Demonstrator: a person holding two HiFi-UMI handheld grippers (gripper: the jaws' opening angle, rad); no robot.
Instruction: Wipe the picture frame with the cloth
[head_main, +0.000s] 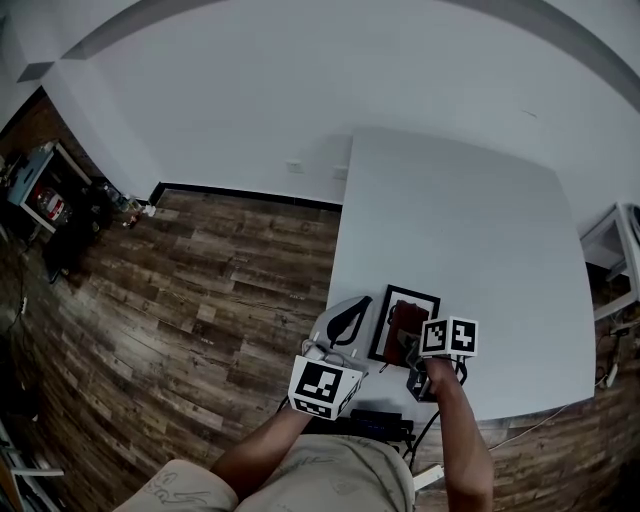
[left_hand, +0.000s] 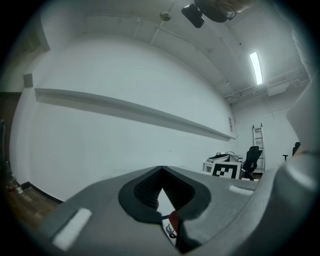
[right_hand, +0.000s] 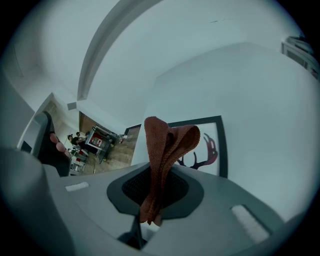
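Note:
The picture frame (head_main: 430, 303), black with a white mat and a red antler print, lies flat near the front edge of the white table (head_main: 470, 220). My right gripper (head_main: 412, 345) is shut on a rust-brown cloth (head_main: 404, 318) and holds it over the frame's middle. In the right gripper view the cloth (right_hand: 162, 150) stands up folded from the right gripper (right_hand: 152, 195), with the frame (right_hand: 220, 145) just beyond. My left gripper (head_main: 352, 312) sits at the frame's left side. In its own view the left gripper (left_hand: 161, 171) has its tips together, and a sliver of the print (left_hand: 171, 228) shows low in the gap.
The table's left edge drops to a dark wood floor (head_main: 200, 270). A black box with cables (head_main: 382, 422) sits at the table's front edge by my body. A cluttered cart (head_main: 40, 190) stands far left, and a white stand (head_main: 612, 240) is at the right.

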